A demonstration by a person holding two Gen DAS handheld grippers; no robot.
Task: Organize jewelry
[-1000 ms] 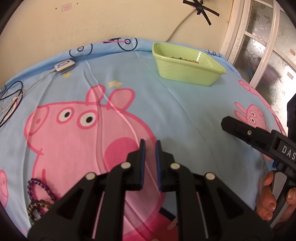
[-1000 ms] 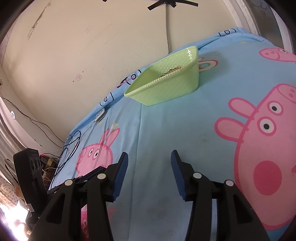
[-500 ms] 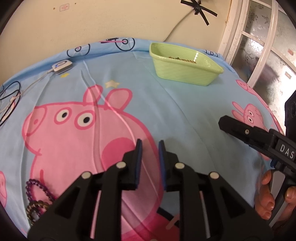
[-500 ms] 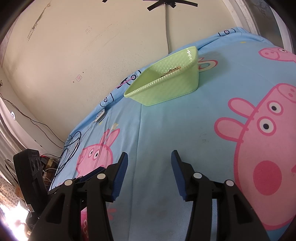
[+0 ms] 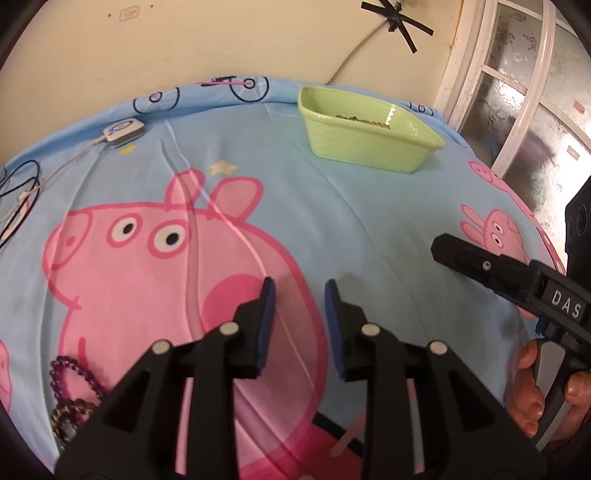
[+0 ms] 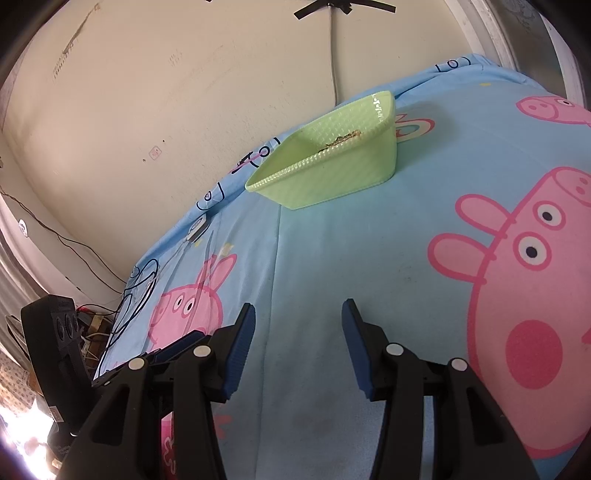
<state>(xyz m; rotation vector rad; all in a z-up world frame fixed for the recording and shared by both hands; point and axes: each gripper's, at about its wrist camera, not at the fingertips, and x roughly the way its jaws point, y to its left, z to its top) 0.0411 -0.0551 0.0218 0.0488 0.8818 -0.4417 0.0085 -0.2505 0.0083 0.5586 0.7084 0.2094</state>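
Left gripper [image 5: 298,291] hangs over the blue cartoon-pig sheet [image 5: 332,206], fingers apart w/ a clear gap, nothing between the blue pads [image 5: 266,325]; sheet shows through the gap. Right gripper [image 6: 298,317] also spread wide, holding nothing, above bare blue sheet; in the left wrist view the same right gripper comes in from 3 o'clock as a black finger, w/ the person's hand [image 5: 535,387] on its handle at 4 o'clock.

Jewelry: a purple bead string [image 5: 72,373] lies on the sheet at 8 o'clock of the left view, by the left gripper's frame; just below it, touching or overlapping, a brown-gold bead piece [image 5: 70,413], partly hidden by the frame; can't tell if bracelet or necklace. Both well apart from the green basket [image 5: 369,147], which sits at 1 o'clock near the far edge of the sheet; right view has the basket [image 6: 332,181] at 12 o'clock, tilted by the lens. Inside it, against the far wall, a small brownish beaded item [image 6: 340,140]; too small to tell what kind.

Other bits: white small device w/ cable [image 5: 123,129] at 10 o'clock near the wall; black cord loops [image 5: 22,195] at 9 o'clock on the sheet's edge; black tape cross [image 5: 397,22] on the wall holding a cable; window frame [image 5: 517,92] at 2 o'clock. Right view: the left gripper's black body [image 6: 55,343] at 8 o'clock, beside the sheet.
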